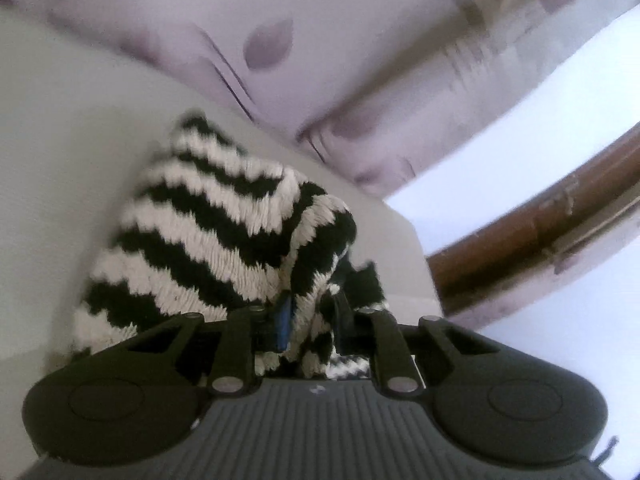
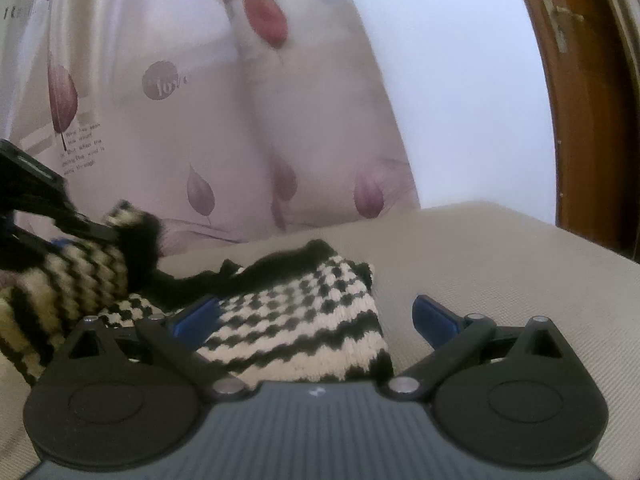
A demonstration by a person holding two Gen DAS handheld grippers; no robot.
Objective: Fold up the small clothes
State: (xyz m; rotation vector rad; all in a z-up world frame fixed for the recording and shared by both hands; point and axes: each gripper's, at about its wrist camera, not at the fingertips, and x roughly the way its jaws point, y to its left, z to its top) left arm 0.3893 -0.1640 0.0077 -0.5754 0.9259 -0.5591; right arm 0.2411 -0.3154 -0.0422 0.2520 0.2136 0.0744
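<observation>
A black-and-white zigzag knit garment (image 1: 224, 232) lies on a pale beige surface (image 1: 60, 200). My left gripper (image 1: 312, 320) is shut on a bunched edge of it, and the fabric drapes forward over the fingers. In the right wrist view the left gripper (image 2: 100, 228) comes in from the left and holds a corner of the knit lifted off the surface. The rest of the garment (image 2: 304, 320) lies flat in front of my right gripper (image 2: 316, 316). That gripper stands open, its blue pads (image 2: 436, 316) wide apart on either side of the cloth.
A pale curtain with purple leaf prints (image 2: 240, 120) hangs just behind the surface. A brown wooden door frame (image 2: 580, 100) and a white wall (image 2: 460, 60) are at the right. The beige surface (image 2: 520, 260) ends in a far edge near the curtain.
</observation>
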